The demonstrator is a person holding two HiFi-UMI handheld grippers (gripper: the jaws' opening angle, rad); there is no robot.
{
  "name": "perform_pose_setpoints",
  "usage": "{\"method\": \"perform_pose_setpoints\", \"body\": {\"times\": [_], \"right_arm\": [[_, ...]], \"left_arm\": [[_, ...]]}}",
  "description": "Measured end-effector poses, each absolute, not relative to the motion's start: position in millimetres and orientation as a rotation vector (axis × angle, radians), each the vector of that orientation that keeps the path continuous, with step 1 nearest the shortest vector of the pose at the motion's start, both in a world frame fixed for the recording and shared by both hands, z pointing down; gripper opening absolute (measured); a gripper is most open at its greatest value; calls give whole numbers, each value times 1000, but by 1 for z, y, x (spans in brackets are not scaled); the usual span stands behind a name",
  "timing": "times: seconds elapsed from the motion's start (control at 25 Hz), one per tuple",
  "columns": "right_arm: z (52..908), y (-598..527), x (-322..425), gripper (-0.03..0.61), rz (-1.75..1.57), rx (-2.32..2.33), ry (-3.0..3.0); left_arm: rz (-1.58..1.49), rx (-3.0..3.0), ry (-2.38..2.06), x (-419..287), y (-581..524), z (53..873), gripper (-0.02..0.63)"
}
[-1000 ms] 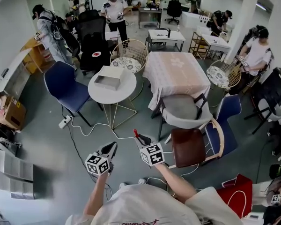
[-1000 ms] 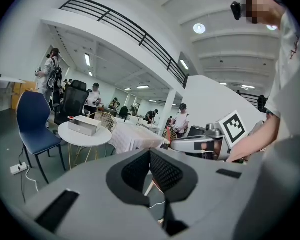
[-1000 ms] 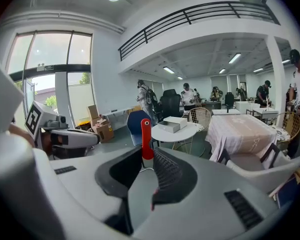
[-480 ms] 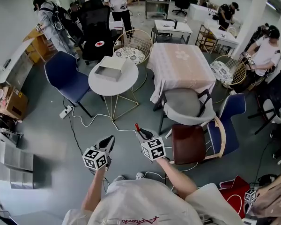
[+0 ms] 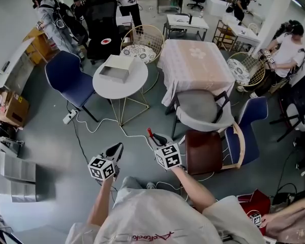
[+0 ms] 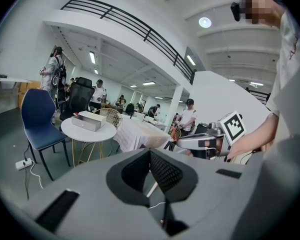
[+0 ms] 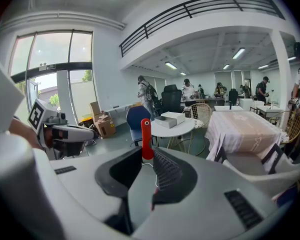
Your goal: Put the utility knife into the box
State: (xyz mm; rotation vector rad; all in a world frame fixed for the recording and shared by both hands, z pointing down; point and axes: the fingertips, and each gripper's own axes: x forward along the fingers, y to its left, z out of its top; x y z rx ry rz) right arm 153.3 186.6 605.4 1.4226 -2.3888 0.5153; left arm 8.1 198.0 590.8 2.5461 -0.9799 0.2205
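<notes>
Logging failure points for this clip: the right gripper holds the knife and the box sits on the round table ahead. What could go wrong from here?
1. The right gripper pinches the utility knife with a long part standing out past the jaws; it might pivot or slip.
2. A white cable crosses the floor before the round table with the box: a possible trip.

My right gripper (image 7: 148,156): grey shell, black ribbed pads. My left gripper (image 6: 150,159): same grey and black. The 2 marker cubes (image 5: 168,156): black-and-white squares. Utility knife (image 7: 146,138): red. Box (image 5: 115,68): white. Round table (image 5: 102,89): white top, gold legs. Chair (image 5: 66,80): navy. Tablecloth (image 5: 195,67): pale pink, floral motif. Floor (image 5: 51,141): grey.
</notes>
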Motion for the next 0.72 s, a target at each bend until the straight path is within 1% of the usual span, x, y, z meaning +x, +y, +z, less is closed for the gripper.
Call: {"method": "perform_pose_setpoints", "body": {"times": [0.48, 0.72], "right_arm": [[610, 163, 147, 81, 519, 1405, -2386], [615, 124, 133, 80, 511, 1385, -2388]], "left_arm": [[217, 2521, -985, 4, 173, 602, 11], [205, 2515, -989, -6, 131, 608, 11]]}}
